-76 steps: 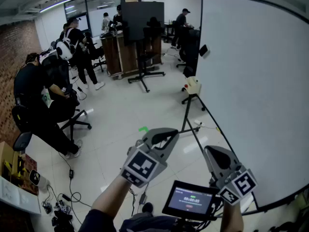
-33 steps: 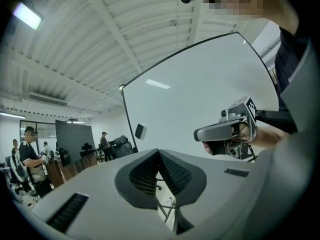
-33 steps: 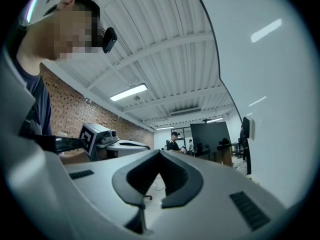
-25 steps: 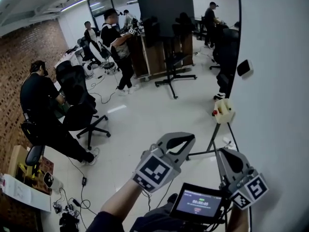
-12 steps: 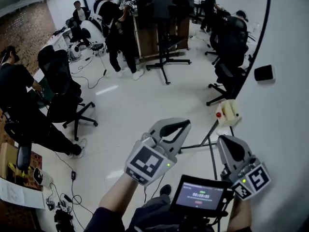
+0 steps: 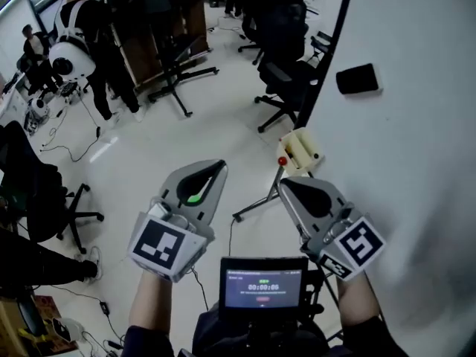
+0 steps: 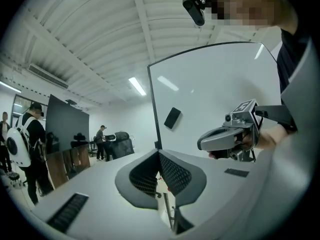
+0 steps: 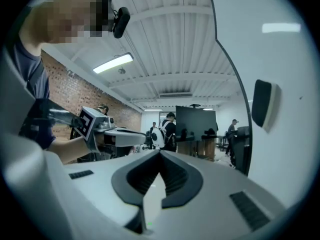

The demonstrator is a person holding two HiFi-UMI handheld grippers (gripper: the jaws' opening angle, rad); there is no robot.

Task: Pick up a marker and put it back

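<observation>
The left gripper [image 6: 217,168] and the right gripper [image 6: 288,185] were both held level in front of the operator, side by side but apart. Each had its jaws fully closed with nothing between them. No marker could be identified with certainty in any view. The likeliest location was the beige box [image 6: 301,151] mounted low at the left edge of the whiteboard [image 6: 416,140]. A small red part [image 6: 282,161] showed beside the box, but whether it was a marker could not be determined. A dark eraser [image 6: 357,79] clung to the whiteboard higher up, near the same edge. The pick-up appeared not yet started. Hazards from this point: approaching with closed jaws would push the marker away rather than seize it; a misjudged target would waste the approach; striking the box or the stand legs [image 6: 256,203] could shift the whiteboard.
</observation>
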